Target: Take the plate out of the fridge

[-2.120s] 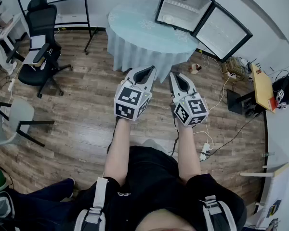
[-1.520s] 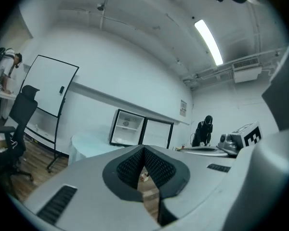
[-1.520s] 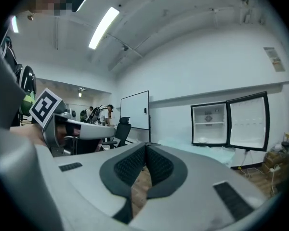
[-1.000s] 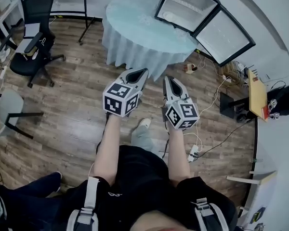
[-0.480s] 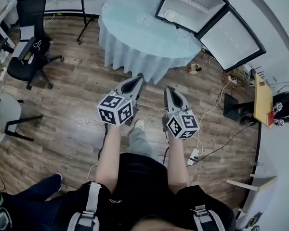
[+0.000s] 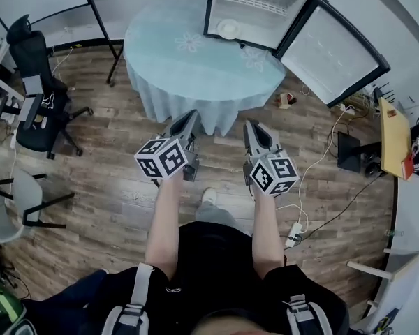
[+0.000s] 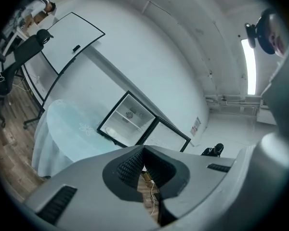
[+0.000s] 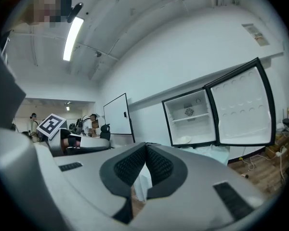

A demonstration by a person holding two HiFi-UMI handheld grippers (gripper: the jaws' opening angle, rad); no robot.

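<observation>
A small white plate point(image 6: 228, 28) lies on the lower floor of the open mini fridge point(image 6: 248, 9), which stands on the far side of a round table point(image 6: 195, 65) with a pale blue cloth. The fridge door point(image 6: 332, 47) swings out to the right. In the left gripper view the plate point(image 7: 110, 132) shows inside the fridge; in the right gripper view the plate point(image 8: 185, 139) shows too. My left gripper point(image 6: 190, 119) and right gripper point(image 6: 250, 127) are both shut and empty, held side by side over the floor just short of the table's near edge.
A black office chair point(image 6: 38, 96) and a grey chair point(image 6: 14, 201) stand at the left. Cables and a power strip point(image 6: 293, 234) lie on the wooden floor at the right. A whiteboard frame point(image 6: 98, 9) stands behind the table at the left.
I have stepped toward the table: the table and fridge have come nearer and more centred in the head view. Both grippers stay shut and side by side.
</observation>
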